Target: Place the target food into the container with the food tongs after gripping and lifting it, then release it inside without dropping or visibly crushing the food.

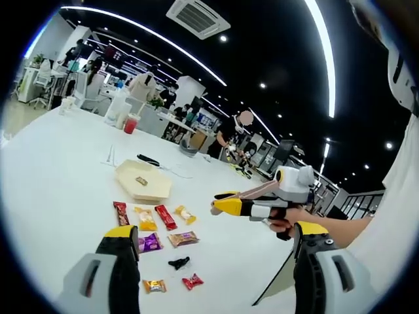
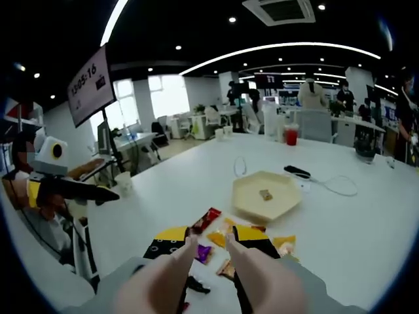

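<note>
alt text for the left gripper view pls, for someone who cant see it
Wrapped candies and snack bars lie scattered on a white table beside a pale yellow hexagonal tray that already holds one small piece. The left gripper frames the view from below, jaws wide apart, while the right gripper reaches in from the right with its yellow-tipped jaws nearly together.

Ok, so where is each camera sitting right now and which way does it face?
Left gripper view: rides the left gripper, looking down across the white table at the candies and hexagonal tray; the right gripper and a hand enter from the right.
Right gripper view: rides the right gripper, low over the candies, facing the tray; the left gripper shows at left.
Shared: table, tray, candies, red drink.
</note>
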Available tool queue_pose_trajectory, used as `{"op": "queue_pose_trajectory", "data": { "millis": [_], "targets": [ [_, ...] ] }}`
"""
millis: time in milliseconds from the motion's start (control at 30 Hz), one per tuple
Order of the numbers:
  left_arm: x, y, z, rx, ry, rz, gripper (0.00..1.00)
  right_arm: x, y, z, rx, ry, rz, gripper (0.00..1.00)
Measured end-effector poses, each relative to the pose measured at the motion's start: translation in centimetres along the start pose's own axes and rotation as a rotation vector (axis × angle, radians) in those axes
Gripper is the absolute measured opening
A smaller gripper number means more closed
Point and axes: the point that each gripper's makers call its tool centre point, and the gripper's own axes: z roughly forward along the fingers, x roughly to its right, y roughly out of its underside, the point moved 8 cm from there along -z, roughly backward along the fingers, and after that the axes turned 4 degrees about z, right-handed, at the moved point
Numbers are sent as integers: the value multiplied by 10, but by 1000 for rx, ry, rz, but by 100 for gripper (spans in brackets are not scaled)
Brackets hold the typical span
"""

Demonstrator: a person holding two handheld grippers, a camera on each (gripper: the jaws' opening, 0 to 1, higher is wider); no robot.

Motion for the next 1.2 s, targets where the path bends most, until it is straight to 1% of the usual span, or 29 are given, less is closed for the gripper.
{"op": "queue_pose_trajectory", "data": {
  "millis": [133,367,567,600,667,800,867,1000,1200],
  "targets": [
    [2,2,3,-10,14,3,99,-4,6,-4,-15,-21,-17,25],
    [1,4,3,-7,25,0,99,-9,14,-5,-35,-50,-33,25],
    [-1,9,-2,-30,22,16,99,-16,25,-5,-59,-102,-68,25],
    [-2,10,-3,-37,21,22,99,-19,28,-5,-66,-120,-84,25],
    [-3,11,-4,-20,17,60,99,-22,34,-5,-73,-143,-90,25],
    [-2,11,-6,-21,26,48,99,-28,46,-4,-94,-174,-99,25],
    [-2,12,-6,-27,27,49,99,-30,50,-4,-101,-178,-104,25],
    [-3,14,-7,-37,31,45,99,-34,61,-3,-134,-202,-107,25],
    [-5,14,-11,-30,32,36,99,-37,65,-5,-155,-229,-125,25]
  ]
}}
